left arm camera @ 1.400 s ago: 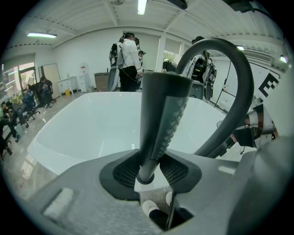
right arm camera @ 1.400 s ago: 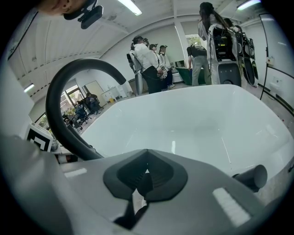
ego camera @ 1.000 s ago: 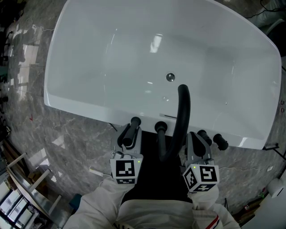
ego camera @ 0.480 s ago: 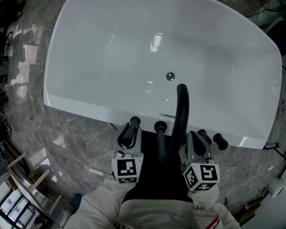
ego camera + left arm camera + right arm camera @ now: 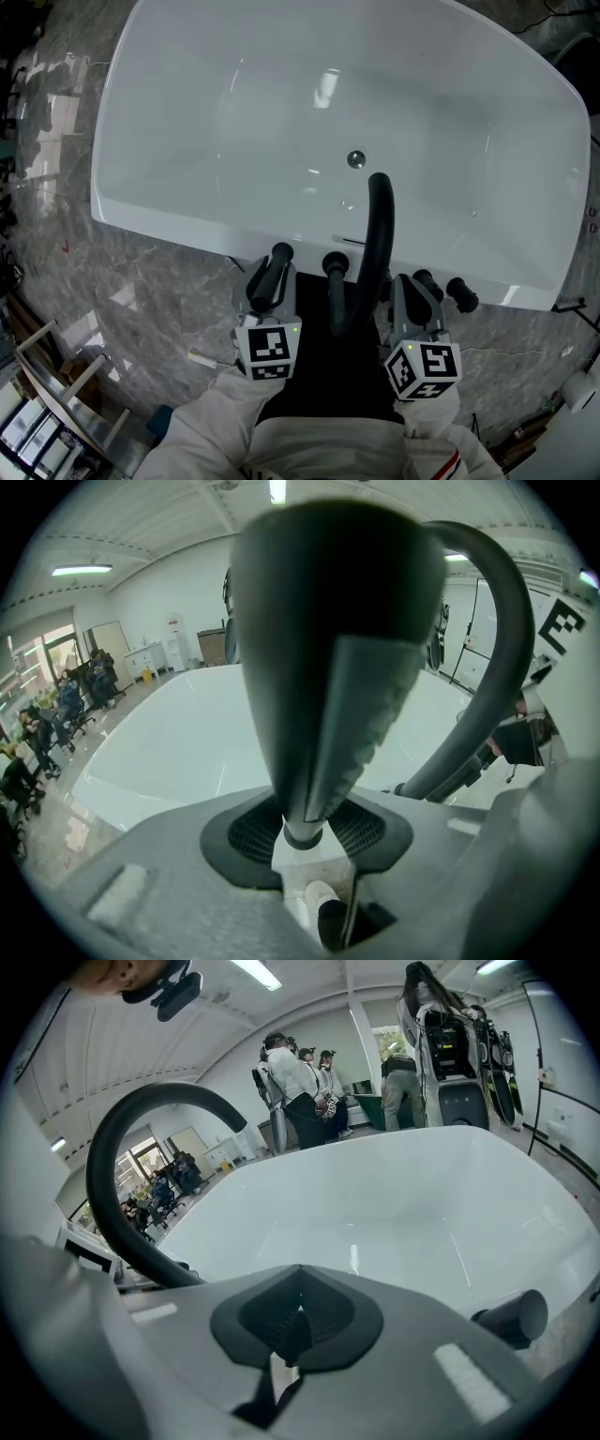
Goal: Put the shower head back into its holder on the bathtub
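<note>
Fingers (image 5: 246, 832) of left gripper (image 5: 302, 850) just easing wider, mesh-textured pads flanking but not clamping the matte black, tapered shower head (image 5: 328, 667) (standing at near rim of glossy white bathtub (image 5: 187, 122), beside smooth curved black spout (image 5: 377, 244)). Right gripper (image 5: 292, 1330) pinched closed, empty.

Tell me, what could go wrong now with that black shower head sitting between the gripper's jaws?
1. The left gripper has just been opening its jaws round the shower head, which stands between them. Its holder is hidden, so if it isn't fully seated it might tip and fall.
2. Backing away, the left gripper could snag it or bump the curved spout close beside it.
</note>
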